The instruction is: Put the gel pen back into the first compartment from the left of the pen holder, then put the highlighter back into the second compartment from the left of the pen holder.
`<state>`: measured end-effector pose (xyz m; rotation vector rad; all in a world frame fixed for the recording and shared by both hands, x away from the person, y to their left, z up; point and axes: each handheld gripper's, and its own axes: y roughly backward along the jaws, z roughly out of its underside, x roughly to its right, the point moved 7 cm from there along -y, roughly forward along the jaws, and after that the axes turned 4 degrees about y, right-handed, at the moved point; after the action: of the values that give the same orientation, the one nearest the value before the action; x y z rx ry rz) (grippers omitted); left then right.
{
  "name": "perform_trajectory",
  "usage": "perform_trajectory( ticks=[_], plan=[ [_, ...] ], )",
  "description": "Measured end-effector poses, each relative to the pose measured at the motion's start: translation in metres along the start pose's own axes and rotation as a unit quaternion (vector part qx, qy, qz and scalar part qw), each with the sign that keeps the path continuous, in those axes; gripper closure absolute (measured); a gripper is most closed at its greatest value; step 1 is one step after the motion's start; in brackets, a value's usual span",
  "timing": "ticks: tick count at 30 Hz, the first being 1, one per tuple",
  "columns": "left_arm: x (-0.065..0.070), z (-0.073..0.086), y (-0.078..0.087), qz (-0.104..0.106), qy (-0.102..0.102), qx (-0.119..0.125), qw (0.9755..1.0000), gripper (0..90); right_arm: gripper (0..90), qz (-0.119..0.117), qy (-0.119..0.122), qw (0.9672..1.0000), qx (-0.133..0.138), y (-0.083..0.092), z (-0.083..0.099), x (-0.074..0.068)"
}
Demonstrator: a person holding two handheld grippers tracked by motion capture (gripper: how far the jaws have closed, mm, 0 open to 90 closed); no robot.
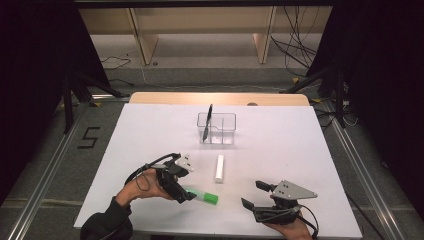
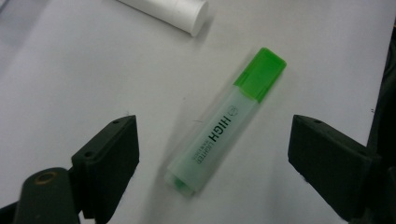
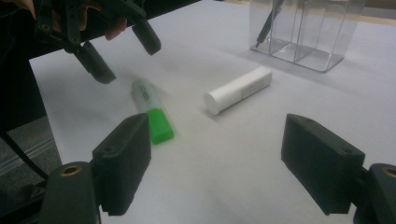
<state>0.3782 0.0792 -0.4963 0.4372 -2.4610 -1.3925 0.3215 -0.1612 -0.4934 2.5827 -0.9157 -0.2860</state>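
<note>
A green highlighter [image 2: 224, 126] with a green cap lies flat on the white table [image 1: 280, 145]; the high view has the highlighter [image 1: 204, 197] near the front, left of centre. My left gripper [image 1: 184, 185] hovers just above its clear end, open, jaws on either side of it without touching. The highlighter [image 3: 152, 109] also lies ahead of my right gripper [image 1: 251, 194], which is open and holds nothing, low at the front right. A white cylinder [image 1: 219, 168] lies between them, farther back.
A clear plastic organizer [image 1: 217, 128] with compartments stands at the table's centre back, a black pen [image 1: 208, 120] leaning upright in its left compartment. The white cylinder [image 3: 239, 88] lies near the highlighter. Dark floor and cables surround the table.
</note>
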Motion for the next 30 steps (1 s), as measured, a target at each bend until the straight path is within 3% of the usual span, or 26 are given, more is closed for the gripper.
perform_trajectory(
  ticks=[11, 18, 24, 30],
  plan=[
    [0.004, 0.005, -0.011, -0.007, -0.035, -0.028, 0.999, 19.4, 25.1, -0.002, 0.001, 1.0, -0.001, -0.001, 0.0, -0.001],
    [0.004, 0.008, -0.024, 0.0, -0.055, -0.047, 0.9974, 22.8, 25.1, -0.004, 0.004, 1.0, -0.004, -0.001, 0.001, -0.002],
    [0.0, 0.009, -0.027, 0.006, -0.055, -0.05, 0.9972, 25.8, 25.1, -0.006, 0.006, 1.0, -0.006, -0.002, 0.001, -0.003],
    [-0.003, 0.011, -0.031, 0.007, -0.062, -0.072, 0.9955, 28.2, 25.1, -0.006, 0.006, 0.9999, -0.007, -0.003, 0.002, -0.002]
  ],
)
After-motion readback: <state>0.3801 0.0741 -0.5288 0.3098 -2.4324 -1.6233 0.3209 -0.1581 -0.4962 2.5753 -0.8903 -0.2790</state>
